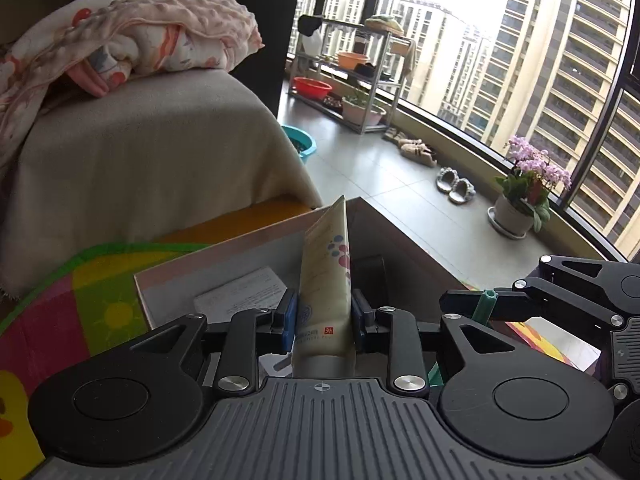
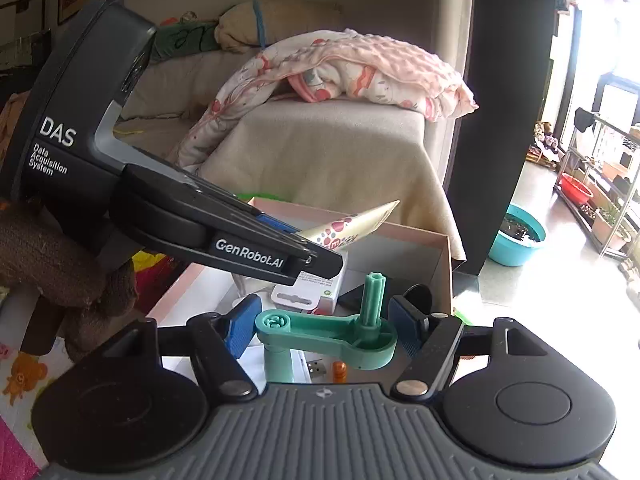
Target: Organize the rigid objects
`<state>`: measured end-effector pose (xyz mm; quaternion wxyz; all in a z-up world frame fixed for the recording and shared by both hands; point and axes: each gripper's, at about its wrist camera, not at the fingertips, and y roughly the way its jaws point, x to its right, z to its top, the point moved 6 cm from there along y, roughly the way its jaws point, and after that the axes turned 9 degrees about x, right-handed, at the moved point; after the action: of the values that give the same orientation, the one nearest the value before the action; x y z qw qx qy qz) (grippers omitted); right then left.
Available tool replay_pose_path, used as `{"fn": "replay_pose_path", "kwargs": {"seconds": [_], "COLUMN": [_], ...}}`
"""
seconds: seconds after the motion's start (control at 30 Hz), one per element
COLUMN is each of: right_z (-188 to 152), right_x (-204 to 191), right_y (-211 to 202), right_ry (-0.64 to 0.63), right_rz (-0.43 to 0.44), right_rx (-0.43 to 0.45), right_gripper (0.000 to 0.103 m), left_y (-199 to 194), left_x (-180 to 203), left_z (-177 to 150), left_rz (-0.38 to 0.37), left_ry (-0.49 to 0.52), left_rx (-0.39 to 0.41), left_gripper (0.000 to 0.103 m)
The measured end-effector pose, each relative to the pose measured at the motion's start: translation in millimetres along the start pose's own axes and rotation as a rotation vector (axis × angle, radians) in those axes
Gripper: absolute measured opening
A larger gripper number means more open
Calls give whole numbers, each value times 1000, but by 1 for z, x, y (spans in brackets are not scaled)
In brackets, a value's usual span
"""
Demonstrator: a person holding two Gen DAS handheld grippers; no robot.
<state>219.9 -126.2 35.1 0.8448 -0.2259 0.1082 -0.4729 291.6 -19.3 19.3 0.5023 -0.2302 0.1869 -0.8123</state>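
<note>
Left wrist view: left gripper point(image 1: 324, 316) pinches the cream tube point(image 1: 326, 276), cap hidden below; right gripper point(image 2: 324, 326) clamps a green crank point(image 2: 340, 330), its handle partly cut off.

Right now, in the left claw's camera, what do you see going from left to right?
Blanket → tube in the left claw → slippers → flowers

The open box point(image 2: 442, 256) sits on the play mat point(image 1: 92, 292), just before the sofa point(image 1: 152, 152). A blanket point(image 1: 132, 40) lies on the sofa's arm. Behind the box, a basin point(image 2: 520, 240) stands on the floor, with the shelf rack point(image 1: 352, 80) well beyond it.
</note>
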Motion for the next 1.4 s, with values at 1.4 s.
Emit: {"fn": "replay_pose_path", "kwargs": {"seconds": [1.4], "right_z": [-103], "right_x": [-26], "right_y": [-75], "right_ry": [99], "right_rz": [-34], "right_rx": [-30], "right_gripper": [78], "left_y": [-76], "left_x": [-119], "left_z": [-79], "left_rz": [354], "left_ry": [-244], "left_rx": [23], "left_gripper": [35]}}
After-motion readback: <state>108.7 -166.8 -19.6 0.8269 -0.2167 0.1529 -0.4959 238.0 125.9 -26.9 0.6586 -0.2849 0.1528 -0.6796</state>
